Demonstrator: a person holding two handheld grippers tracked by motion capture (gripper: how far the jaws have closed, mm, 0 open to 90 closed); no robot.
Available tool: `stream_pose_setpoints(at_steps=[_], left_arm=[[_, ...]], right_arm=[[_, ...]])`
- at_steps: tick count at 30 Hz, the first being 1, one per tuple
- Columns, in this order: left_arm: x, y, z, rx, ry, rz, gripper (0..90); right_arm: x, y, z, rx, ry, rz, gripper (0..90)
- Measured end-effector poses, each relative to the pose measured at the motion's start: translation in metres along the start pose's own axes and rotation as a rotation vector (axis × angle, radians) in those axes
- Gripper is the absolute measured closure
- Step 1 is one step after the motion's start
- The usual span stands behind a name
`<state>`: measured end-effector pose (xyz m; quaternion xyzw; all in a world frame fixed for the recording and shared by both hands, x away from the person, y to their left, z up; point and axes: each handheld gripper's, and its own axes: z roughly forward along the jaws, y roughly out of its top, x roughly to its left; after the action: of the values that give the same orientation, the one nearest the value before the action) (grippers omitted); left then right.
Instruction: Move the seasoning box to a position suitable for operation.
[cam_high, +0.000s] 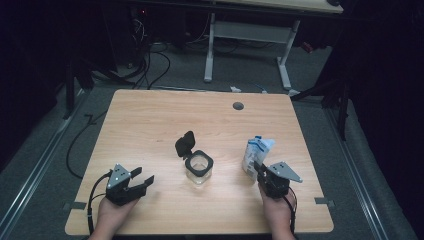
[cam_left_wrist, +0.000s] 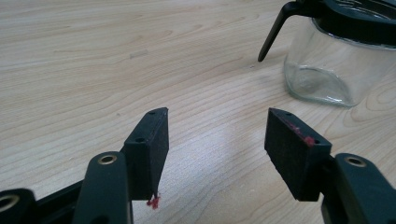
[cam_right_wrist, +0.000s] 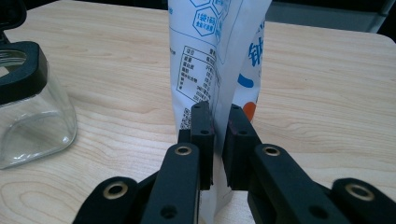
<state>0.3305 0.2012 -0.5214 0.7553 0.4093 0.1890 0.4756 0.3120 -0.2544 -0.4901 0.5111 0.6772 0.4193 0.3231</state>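
The wooden bench (cam_high: 150, 125) carries everything, its pale top bare toward twelve o'clock apart from a small round grommet (cam_high: 238, 105).

Near the centre stands a clear glass jar (cam_high: 199, 168) with a black collar; its black flip lid (cam_high: 185, 144) is swung open and leans away toward eleven o'clock of the jar. In the left gripper view the jar's rounded glass base (cam_left_wrist: 322, 74) sits at about one o'clock of the jaws, well apart from them.

At three o'clock of the jar, near the bench's right side, a white and blue pouch (cam_high: 257, 152) stands upright. In the right gripper view the pouch (cam_right_wrist: 210, 60) rises straight up between the jaws, printed label facing the camera.

The right hand-held gripper (cam_high: 261, 175) sits at the pouch's six o'clock side. Its jaws are nearly together, their pads (cam_right_wrist: 202, 126) pressed on the pouch's lower edge, which is pinched flat between them.

The left hand-held gripper (cam_high: 142, 178) rests at about eight o'clock of the jar, near the bench's front edge. Its jaws stand wide apart with bare wood between them, holding nothing.
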Motion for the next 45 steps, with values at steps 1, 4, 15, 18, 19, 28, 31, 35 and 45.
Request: stream_pose_setpoints(at_steps=[1, 4, 15, 18, 19, 28, 31, 35, 45], left_arm=[[0.000, 0.000, 0.000, -0.001, -0.001, 0.000, 40.3], [0.000, -0.001, 0.001, 0.001, -0.004, 0.001, 40.1], [-0.002, -0.001, 0.000, -0.002, -0.026, 0.004, 38.8], [-0.002, -0.001, 0.000, -0.004, -0.030, 0.004, 38.5], [-0.002, -0.001, 0.000, -0.002, -0.031, 0.006, 38.5], [-0.001, -0.001, -0.001, -0.019, -0.048, 0.011, 37.5], [-0.001, -0.001, -0.001, -0.023, -0.048, 0.013, 37.4], [-0.002, -0.001, -0.001, -0.031, -0.057, 0.019, 36.5], [-0.001, -0.001, 0.001, -0.021, -0.057, 0.020, 36.4]], right_arm=[[0.001, 0.000, 0.000, -0.001, -0.003, 0.006, 84.3], [0.001, -0.002, 0.000, -0.011, -0.004, 0.010, 84.2], [0.000, 0.002, -0.001, 0.019, 0.015, -0.004, 84.9], [0.000, 0.003, -0.001, 0.021, 0.011, -0.006, 85.1], [0.000, 0.003, -0.001, 0.021, 0.012, -0.005, 85.2], [0.000, 0.007, -0.004, 0.046, 0.029, -0.026, 86.3], [-0.001, 0.009, -0.004, 0.054, 0.036, -0.021, 86.4], [-0.004, 0.011, -0.005, 0.067, 0.051, -0.015, 86.4], [-0.009, 0.016, -0.003, 0.106, 0.084, -0.018, 86.8]])
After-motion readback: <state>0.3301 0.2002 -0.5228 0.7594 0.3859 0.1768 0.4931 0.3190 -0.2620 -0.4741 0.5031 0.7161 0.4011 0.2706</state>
